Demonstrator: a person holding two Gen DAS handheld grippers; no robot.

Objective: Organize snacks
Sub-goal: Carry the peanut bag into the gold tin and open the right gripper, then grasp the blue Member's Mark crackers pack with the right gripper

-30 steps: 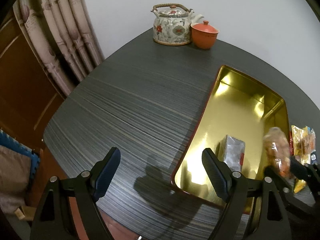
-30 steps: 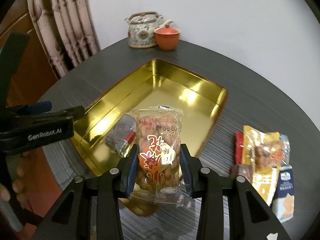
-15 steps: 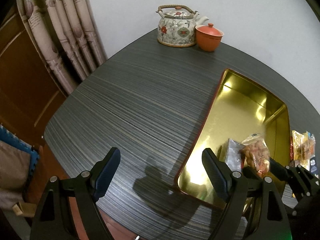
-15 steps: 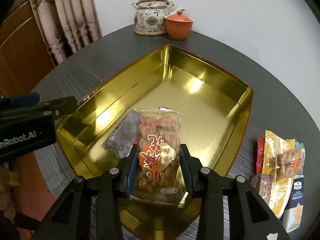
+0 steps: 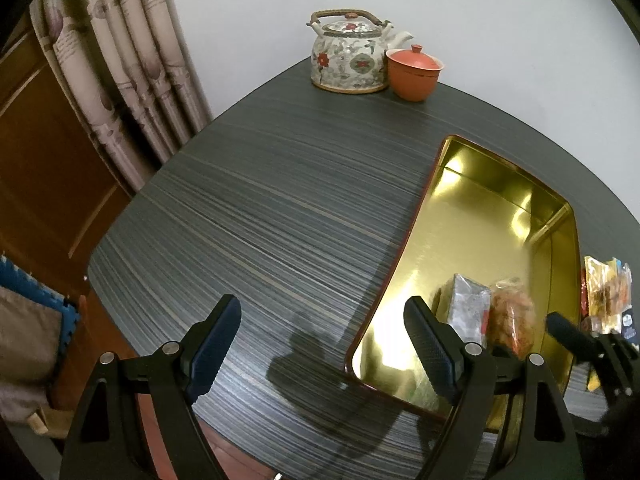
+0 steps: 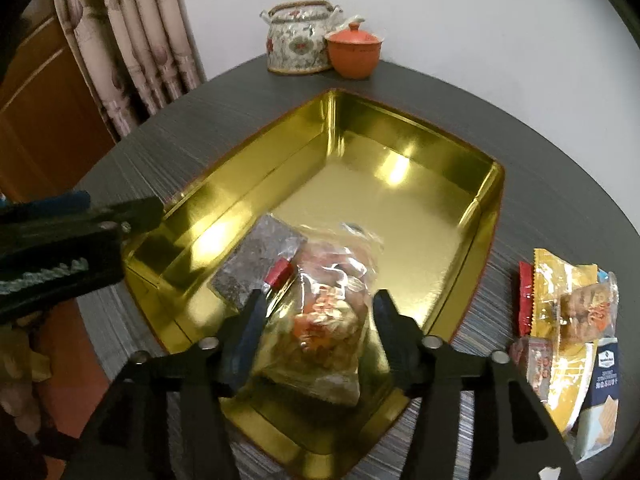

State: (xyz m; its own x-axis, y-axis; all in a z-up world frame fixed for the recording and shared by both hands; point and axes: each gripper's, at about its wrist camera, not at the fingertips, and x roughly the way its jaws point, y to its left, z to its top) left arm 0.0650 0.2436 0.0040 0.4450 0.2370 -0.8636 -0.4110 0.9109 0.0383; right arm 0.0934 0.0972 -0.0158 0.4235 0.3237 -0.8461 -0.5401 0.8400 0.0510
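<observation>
1. Between your right tool's (image 6: 316, 322) opening jaws lies the peanut packet (image 6: 326, 312), long axis pointing away from you, dropping into the near end of the gold tray (image 6: 486, 216) against the dark packet (image 6: 256, 266).
2. Your left tool (image 5: 320, 344) hangs wide open and empty over the tabletop (image 5: 280, 200).
3. Remaining snacks (image 6: 568, 320) lie right of the tray, nearer your right hand.

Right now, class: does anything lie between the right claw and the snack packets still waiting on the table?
Nothing visible blocks it. The peanut bag sits between the opening right claw, over the gold tray; the remaining packets lie beside it on bare table.
</observation>
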